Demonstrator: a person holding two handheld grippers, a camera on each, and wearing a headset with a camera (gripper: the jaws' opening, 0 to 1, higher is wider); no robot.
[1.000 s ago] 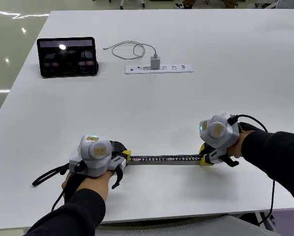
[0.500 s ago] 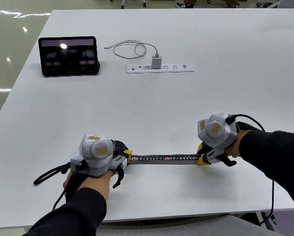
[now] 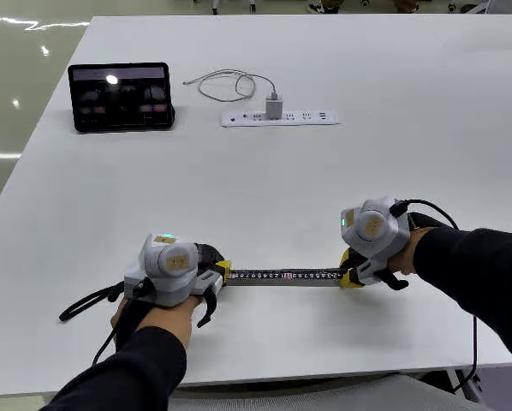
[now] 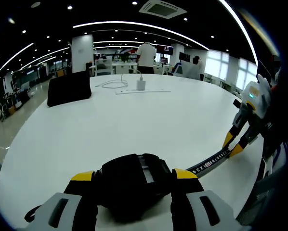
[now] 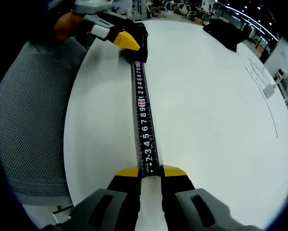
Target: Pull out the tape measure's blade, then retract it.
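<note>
One black tape measure (image 4: 132, 188) sits on the white table (image 3: 324, 188) near the person's edge, its case clamped between the yellow-tipped jaws of the left gripper (image 3: 216, 272). Its blade (image 5: 143, 106) runs flat across to the right gripper (image 5: 151, 171), whose jaws pinch the blade's end. Beyond lie a tablet (image 3: 121, 96) and a power strip (image 3: 279, 118).

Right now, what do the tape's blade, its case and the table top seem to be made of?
Blade: probably thin coated steel, matte black with white printed numerals, running straight. Case: likely black plastic or rubber, dull with soft highlights. Table top: perhaps white laminate, smooth, even in colour, with a faint sheen.
</note>
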